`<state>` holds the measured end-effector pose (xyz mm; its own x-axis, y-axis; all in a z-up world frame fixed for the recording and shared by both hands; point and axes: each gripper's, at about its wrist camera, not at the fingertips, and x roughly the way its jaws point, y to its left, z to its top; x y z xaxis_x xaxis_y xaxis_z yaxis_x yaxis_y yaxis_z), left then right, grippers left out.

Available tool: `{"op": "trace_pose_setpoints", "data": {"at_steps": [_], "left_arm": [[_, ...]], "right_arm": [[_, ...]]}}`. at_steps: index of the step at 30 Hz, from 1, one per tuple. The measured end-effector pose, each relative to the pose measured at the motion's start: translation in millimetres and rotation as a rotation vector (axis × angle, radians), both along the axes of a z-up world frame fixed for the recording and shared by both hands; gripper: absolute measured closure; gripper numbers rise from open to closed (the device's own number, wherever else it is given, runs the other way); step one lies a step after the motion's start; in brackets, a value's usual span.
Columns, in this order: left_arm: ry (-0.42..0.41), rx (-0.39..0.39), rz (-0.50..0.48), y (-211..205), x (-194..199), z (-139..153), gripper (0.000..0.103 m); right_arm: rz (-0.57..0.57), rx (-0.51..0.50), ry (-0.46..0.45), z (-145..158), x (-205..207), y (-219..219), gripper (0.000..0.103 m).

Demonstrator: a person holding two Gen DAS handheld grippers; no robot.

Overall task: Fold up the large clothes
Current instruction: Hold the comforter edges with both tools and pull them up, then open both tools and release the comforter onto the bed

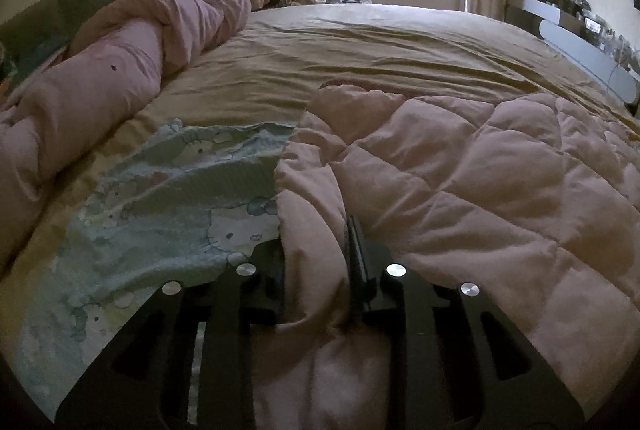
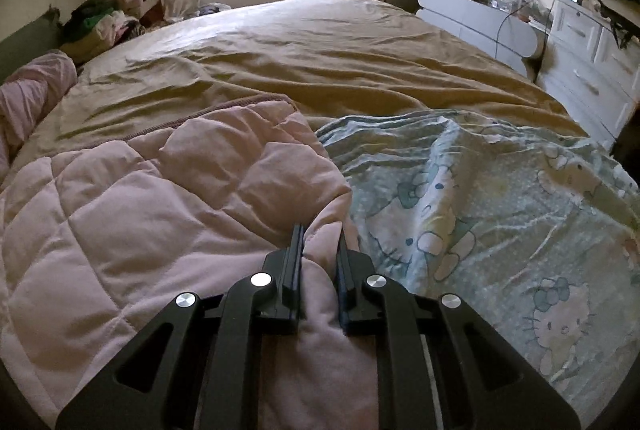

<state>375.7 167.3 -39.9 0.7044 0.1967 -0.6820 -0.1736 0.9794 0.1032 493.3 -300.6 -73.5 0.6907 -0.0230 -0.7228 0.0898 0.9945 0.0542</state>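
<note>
Here, a pink quilted garment (image 1: 460,182) is spread on the bed (image 1: 360,42), over a pale cartoon-print sheet (image 1: 168,198) that lies beside it. An edge fold of the pink fabric is bunched between the fingers of the left hand-held gripper (image 1: 316,254), and another fold is pinched between the fingers of the right hand-held gripper (image 2: 320,250). Both pairs of jaws stand nearly together, with thick padded cloth filling the narrow gap, so each is judged to be clamped on the garment; no earlier motion can be vouched for.

Ahead of each gripper the bulk of the quilted piece stretches away across the bed, and a rolled pink duvet (image 1: 120,62) lies well off to the left gripper's left.

Several risks can be judged from this. The grip on each side is shallow and the padding is slippery and springy, so a fold could be pulled free if the cloth is lifted quickly. The printed sheet lies directly beside the left gripper's left finger and beside the right gripper's right finger; it could be caught along with the garment and dragged into the fold. If the two sides are raised unevenly, a skewed crease would be set. The weight of the hanging bulk could also drag the corners out.
</note>
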Motion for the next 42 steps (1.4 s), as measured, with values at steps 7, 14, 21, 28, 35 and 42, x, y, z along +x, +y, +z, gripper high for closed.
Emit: {"op": "trace_pose_setpoints", "data": {"at_steps": [7, 14, 21, 28, 35, 42], "left_arm": [[-0.009, -0.036, 0.007, 3, -12, 10, 0.064], [-0.065, -0.021, -0.007, -3, -36, 34, 0.041], [-0.11, -0.035, -0.061, -31, -76, 49, 0.03], [-0.007, -0.127, -0.16, -82, -92, 5, 0.03], [-0.012, -0.129, -0.172, -83, -88, -15, 0.029], [-0.037, -0.148, -0.202, -79, -91, -13, 0.029]], "right_arm": [[-0.065, 0.06, -0.052, 21, -31, -7, 0.059], [0.068, 0.062, -0.21, 75, -76, 21, 0.038], [0.414, 0.066, -0.142, 99, -87, 103, 0.054], [0.544, 0.045, -0.008, 89, -63, 193, 0.058], [0.516, 0.039, 0.11, 69, -22, 242, 0.06], [0.447, 0.013, 0.281, 31, 24, 257, 0.062]]}}
